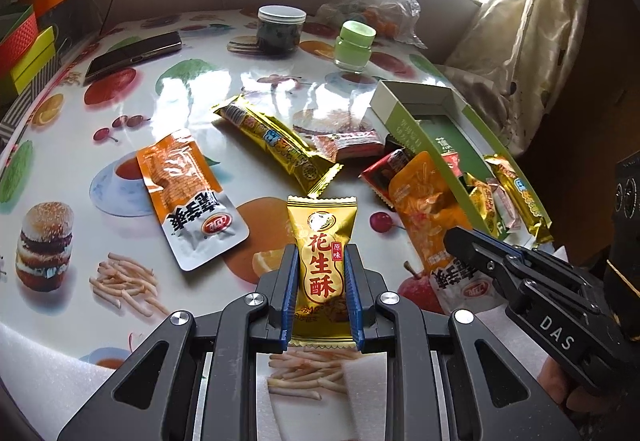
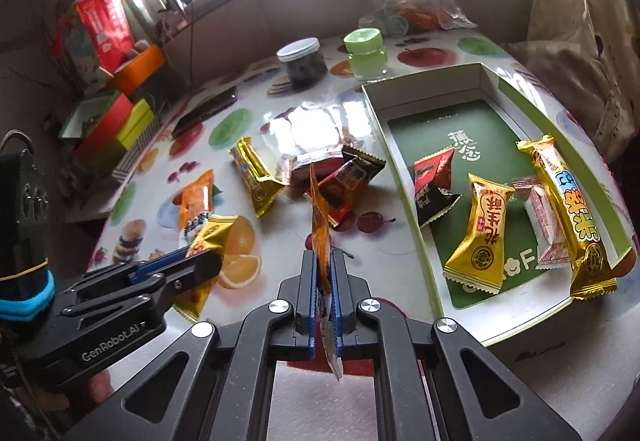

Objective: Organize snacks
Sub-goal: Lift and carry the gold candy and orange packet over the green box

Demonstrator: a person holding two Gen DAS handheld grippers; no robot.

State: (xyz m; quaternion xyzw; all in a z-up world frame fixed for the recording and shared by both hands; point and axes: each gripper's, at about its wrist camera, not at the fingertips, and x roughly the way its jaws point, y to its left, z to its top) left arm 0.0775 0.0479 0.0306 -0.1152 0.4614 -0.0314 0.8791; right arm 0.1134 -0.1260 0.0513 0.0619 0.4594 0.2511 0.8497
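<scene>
the left gripper (image 1: 321, 273) has its fingers pinching a gold peanut candy (image 1: 321, 261), the right gripper (image 2: 324, 273) pinching an orange pouch (image 2: 320, 229), both above the tabletop (image 1: 192, 89) beside the green box (image 2: 424, 185).

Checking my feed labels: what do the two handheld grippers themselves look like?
Both are matte black, with angular cut-out linkage arms, silver pivot bolts and blue ribbed pads on the fingers. The right gripper carries white "DAS" lettering. The left gripper reads "GenRobot.AI", with a blue band and a thin cable behind it.
</scene>
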